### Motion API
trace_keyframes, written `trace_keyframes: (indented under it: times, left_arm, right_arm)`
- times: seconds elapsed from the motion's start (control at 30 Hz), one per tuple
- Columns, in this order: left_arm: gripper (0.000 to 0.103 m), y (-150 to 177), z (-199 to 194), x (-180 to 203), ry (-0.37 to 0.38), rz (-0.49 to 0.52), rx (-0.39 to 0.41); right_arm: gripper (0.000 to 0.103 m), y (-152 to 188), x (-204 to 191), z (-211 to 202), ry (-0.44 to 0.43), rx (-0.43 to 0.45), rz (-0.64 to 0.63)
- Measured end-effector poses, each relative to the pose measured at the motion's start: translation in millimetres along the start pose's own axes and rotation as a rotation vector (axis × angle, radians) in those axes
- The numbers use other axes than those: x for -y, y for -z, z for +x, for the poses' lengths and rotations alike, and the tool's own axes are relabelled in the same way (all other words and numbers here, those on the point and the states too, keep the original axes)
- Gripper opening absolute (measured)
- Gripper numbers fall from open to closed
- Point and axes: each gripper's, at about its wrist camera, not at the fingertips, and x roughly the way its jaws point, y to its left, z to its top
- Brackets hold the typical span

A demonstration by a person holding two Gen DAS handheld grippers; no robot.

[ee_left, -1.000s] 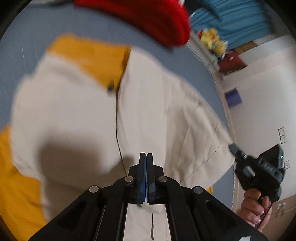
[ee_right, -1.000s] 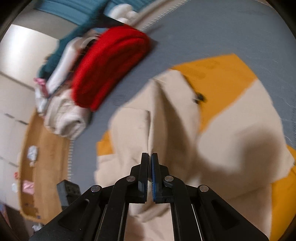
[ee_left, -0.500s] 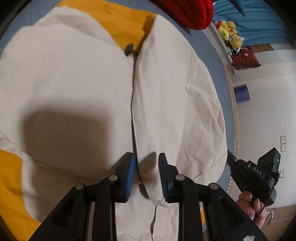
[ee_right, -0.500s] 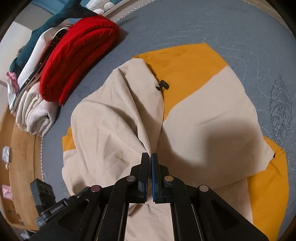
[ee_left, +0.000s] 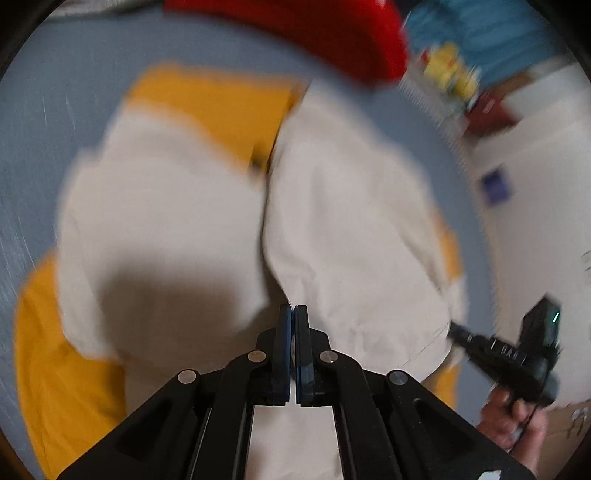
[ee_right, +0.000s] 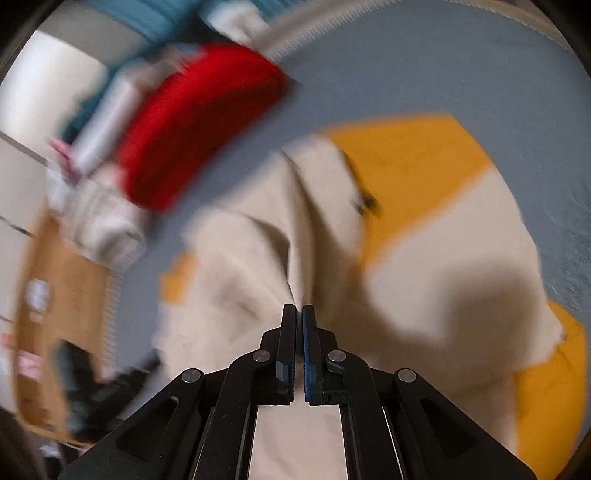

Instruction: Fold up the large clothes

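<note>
A beige and mustard-yellow jacket (ee_left: 351, 221) lies spread on the blue-grey bed (ee_left: 74, 92), its front opening running up the middle. My left gripper (ee_left: 293, 310) has its jaws closing tight, pads pressed on a pinch of the beige front edge. In the right wrist view the jacket (ee_right: 240, 277) bunches into folds that run to my right gripper (ee_right: 299, 310), which is shut on the beige cloth. The right gripper (ee_left: 454, 330) also shows at the jacket's lower right edge, held by a hand (ee_left: 513, 424). Both views are blurred.
A folded red garment (ee_left: 314, 33) lies beyond the jacket's collar; in the right wrist view it (ee_right: 199, 122) tops a stack with white folded clothes (ee_right: 103, 229). Yellow plush toys (ee_left: 450, 74) sit past the bed edge. Wooden floor (ee_right: 55, 288) lies beside the bed.
Half a second ago the left jaws stood open around the jacket's front edge; now they are shut on it. The right gripper stayed shut on the cloth. Both views have swung and blurred.
</note>
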Motion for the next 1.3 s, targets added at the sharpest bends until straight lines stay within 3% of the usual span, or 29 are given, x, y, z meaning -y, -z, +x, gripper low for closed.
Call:
trace_keyframes:
  times: [0.1, 0.2, 0.27, 0.33, 0.4, 0.47, 0.53, 0.63, 0.7, 0.77, 0.83, 0.93, 1.07, 1.17, 1.23, 1.3]
  left_arm:
    - [0.000, 13.9, 24.1, 5.6, -0.078, 0.041, -0.063]
    - [0.001, 8.7, 14.1, 17.0, -0.113, 0.077, -0.041]
    - [0.003, 4.5, -5.3, 26.5, -0.144, 0.108, 0.034]
    - [0.007, 0.8, -15.9, 41.4, -0.132, 0.153, 0.095]
    - [0.010, 1.8, -22.7, 59.0, -0.074, 0.204, 0.126]
    - [0.010, 12.4, -18.3, 69.2, 0.011, 0.261, 0.094]
    - [0.011, 24.1, -5.1, 81.3, 0.053, 0.309, 0.036]
    - [0.012, 41.5, 33.3, 83.6, 0.026, 0.325, -0.098]
    - [0.012, 49.8, 54.3, 76.1, -0.035, 0.310, -0.164]
    - [0.012, 46.3, 52.0, 72.1, -0.012, 0.291, -0.169]
    - [0.012, 37.1, 37.0, 70.0, 0.014, 0.275, -0.131]
    - [0.012, 21.0, 13.9, 55.2, -0.012, 0.240, -0.024]
    - [0.011, 15.7, 33.7, 31.0, -0.100, 0.192, -0.091]
    - [0.011, 10.9, 25.0, 34.0, -0.091, 0.211, -0.073]
    - [0.011, 14.3, 17.7, 48.7, -0.061, 0.245, -0.040]
    - [0.012, 19.6, 24.2, 48.2, -0.094, 0.271, -0.055]
  right_arm:
    - [0.003, 18.9, 23.9, 38.0, 0.132, -0.136, 0.042]
    - [0.003, 24.4, 18.0, 45.0, 0.199, -0.119, -0.022]
    - [0.005, 22.7, 15.8, 43.2, 0.206, -0.101, -0.025]
    - [0.016, 20.4, 15.3, 37.3, 0.203, -0.084, -0.003]
    - [0.024, 16.5, 13.4, 26.4, 0.213, -0.052, 0.028]
    - [0.029, 13.5, 9.1, 13.0, 0.226, 0.006, 0.031]
    - [0.031, 11.9, -3.6, -6.4, 0.265, 0.118, -0.015]
    - [0.035, 10.6, -22.6, -24.2, 0.216, 0.226, -0.090]
    - [0.036, 11.8, -33.0, -17.5, 0.137, 0.194, -0.139]
    - [0.036, 15.4, -31.2, 6.0, 0.059, 0.064, -0.147]
    - [0.036, 22.5, -24.7, 33.5, 0.105, -0.068, -0.141]
    - [0.036, 26.0, -8.1, 50.6, 0.186, -0.138, -0.106]
    - [0.036, 20.9, -14.3, 43.6, 0.219, -0.110, -0.135]
    - [0.036, 21.4, -19.8, 39.7, 0.234, -0.092, -0.145]
    - [0.036, 24.1, -28.2, 31.1, 0.239, -0.031, -0.171]
    - [0.036, 26.2, -44.9, 27.2, 0.227, 0.013, -0.241]
